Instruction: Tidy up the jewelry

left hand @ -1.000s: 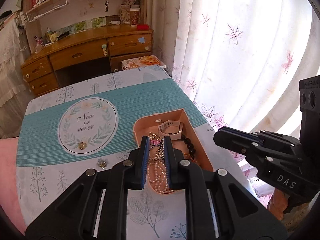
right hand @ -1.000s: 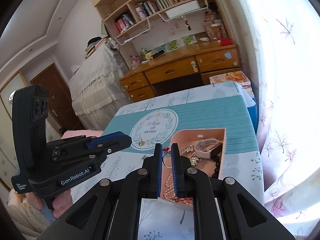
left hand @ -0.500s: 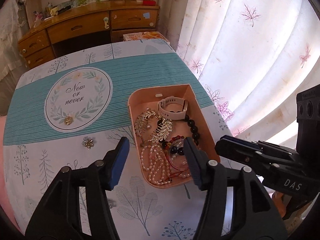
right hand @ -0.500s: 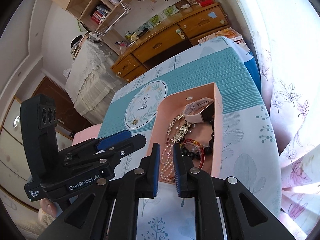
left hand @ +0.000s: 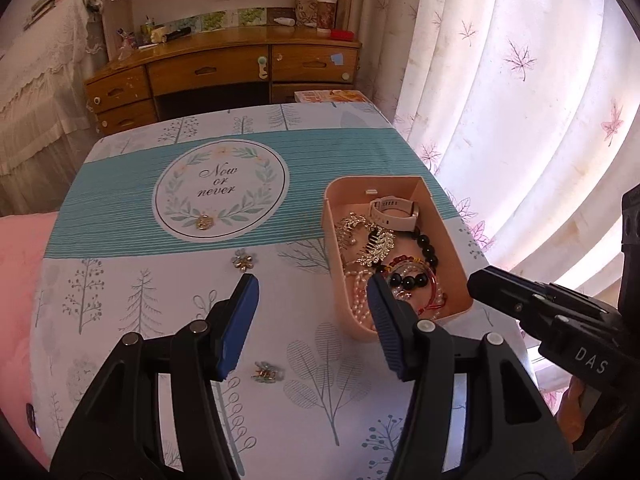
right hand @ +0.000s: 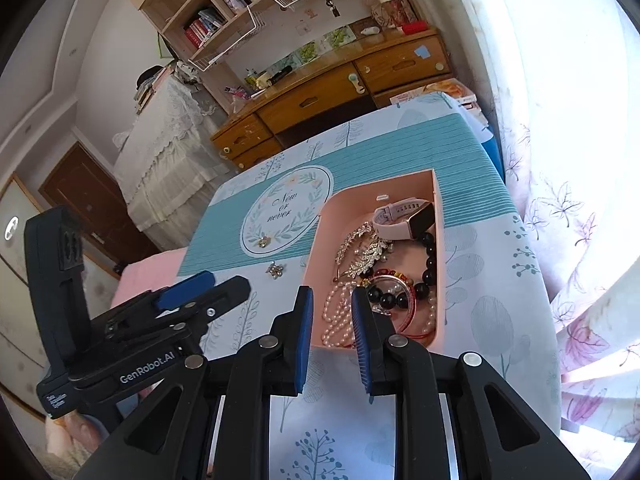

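Observation:
A pink tray (left hand: 444, 216) on the table holds a pink watch (left hand: 394, 212), gold leaf brooches (left hand: 372, 242), a pearl string (left hand: 360, 296) and dark bead bracelets (left hand: 426, 248). Three small pieces lie loose on the cloth: a gold charm (left hand: 205, 222), a flower brooch (left hand: 244, 261) and a small earring (left hand: 266, 372). My left gripper (left hand: 312, 300) is open and empty above the cloth, left of the tray. My right gripper (right hand: 331, 312) is open a little, empty, over the tray's (right hand: 438, 240) near end, above the pearls (right hand: 336, 312).
The table has a white and teal cloth with a round "Now or never" print (left hand: 218, 188). A curtain (left hand: 520, 100) hangs close on the right. A wooden desk (left hand: 224, 68) stands behind. A pink cushion (left hand: 20, 260) lies at the left.
My left gripper opened wide and let a piece go into the tray, then drew left and back. My right gripper opened slightly from nearly shut.

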A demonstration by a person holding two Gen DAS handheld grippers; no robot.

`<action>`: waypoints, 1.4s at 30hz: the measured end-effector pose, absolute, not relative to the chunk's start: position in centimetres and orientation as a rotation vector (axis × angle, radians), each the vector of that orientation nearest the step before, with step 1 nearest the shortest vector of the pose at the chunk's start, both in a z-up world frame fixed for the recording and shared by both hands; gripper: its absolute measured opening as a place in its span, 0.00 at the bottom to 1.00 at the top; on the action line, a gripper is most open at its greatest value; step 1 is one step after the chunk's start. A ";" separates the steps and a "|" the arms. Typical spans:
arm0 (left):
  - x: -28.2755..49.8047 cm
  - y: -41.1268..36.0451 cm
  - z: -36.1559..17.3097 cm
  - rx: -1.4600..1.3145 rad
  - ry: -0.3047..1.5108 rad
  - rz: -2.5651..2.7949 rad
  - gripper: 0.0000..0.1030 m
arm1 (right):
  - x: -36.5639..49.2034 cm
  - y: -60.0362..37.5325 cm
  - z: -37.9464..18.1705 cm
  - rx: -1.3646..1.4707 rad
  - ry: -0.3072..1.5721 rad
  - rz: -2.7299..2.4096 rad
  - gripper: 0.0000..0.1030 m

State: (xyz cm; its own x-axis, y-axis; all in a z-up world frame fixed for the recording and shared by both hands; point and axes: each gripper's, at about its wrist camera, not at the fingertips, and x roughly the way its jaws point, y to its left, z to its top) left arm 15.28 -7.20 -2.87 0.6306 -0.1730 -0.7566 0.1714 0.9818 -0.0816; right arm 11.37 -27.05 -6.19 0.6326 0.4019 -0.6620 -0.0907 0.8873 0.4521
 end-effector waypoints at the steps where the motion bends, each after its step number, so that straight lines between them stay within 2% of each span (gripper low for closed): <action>1: 14.9 -6.8 -2.6 -0.005 0.854 -0.192 0.52 | 11.1 -26.6 -6.1 0.388 0.843 0.284 0.19; 11: 11.1 -3.2 -0.3 -0.041 0.759 -0.165 0.52 | 8.4 -22.5 -4.8 0.291 0.803 0.227 0.19; 26: 10.1 3.2 -0.4 -0.131 0.737 -0.109 0.52 | 7.2 -16.3 -2.7 0.181 0.769 0.252 0.20; 33: 11.9 7.1 -0.8 -0.114 0.744 -0.046 0.52 | 9.1 -13.1 -2.2 0.140 0.803 0.294 0.20; 42: 18.6 13.8 -1.0 -0.132 0.829 -0.002 0.52 | 15.7 -10.8 0.1 0.089 0.845 0.334 0.20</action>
State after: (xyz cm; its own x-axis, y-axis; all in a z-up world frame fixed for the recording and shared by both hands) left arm 18.63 13.76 -0.96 0.6758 -0.0533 -0.7352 -0.0500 0.9918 -0.1179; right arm 15.72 -10.76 0.06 0.6149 0.3248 -0.7186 -0.2545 0.9442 0.2090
